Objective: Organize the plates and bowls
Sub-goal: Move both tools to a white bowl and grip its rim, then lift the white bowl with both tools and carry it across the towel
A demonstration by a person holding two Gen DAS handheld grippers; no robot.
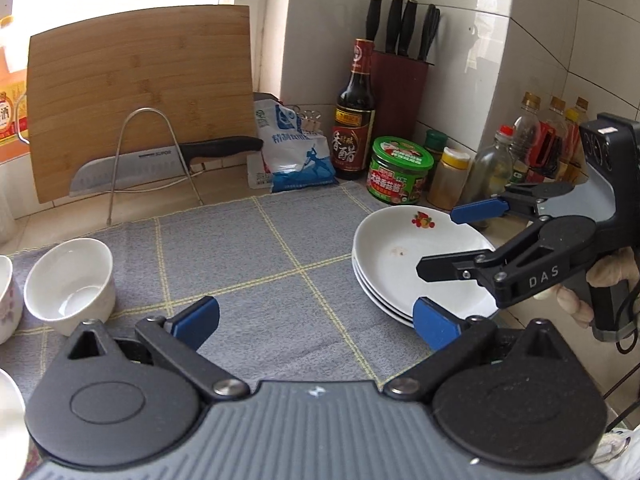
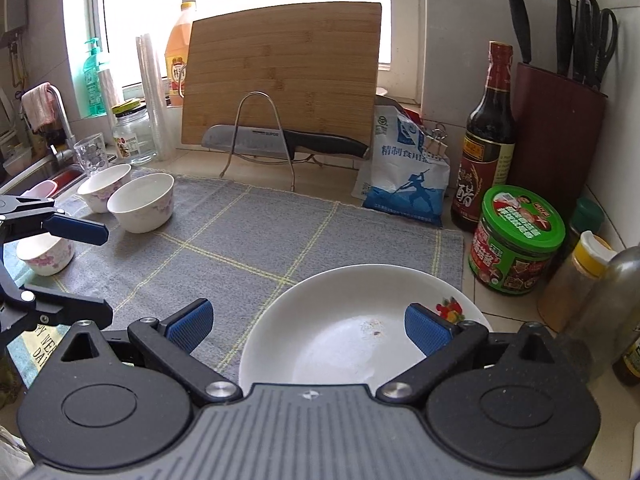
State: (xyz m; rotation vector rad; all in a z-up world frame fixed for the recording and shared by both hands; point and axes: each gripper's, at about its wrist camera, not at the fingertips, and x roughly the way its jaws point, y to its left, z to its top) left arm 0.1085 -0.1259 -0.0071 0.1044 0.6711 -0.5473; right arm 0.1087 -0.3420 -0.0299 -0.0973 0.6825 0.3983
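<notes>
Left wrist view: left gripper jaws wide, empty, over the grey mat. Plate stack sits at the mat's right edge; right gripper hovers above it, jaws wide, nothing held. White bowl at the mat's left edge. Knife blade reads SUPOR; right gripper body reads DAS.

Right wrist view: right gripper spread, empty, over the top plate. Three bowls cluster at the mat's far-left corner. Plates look stacked; likely next: nest the bowls.
</notes>
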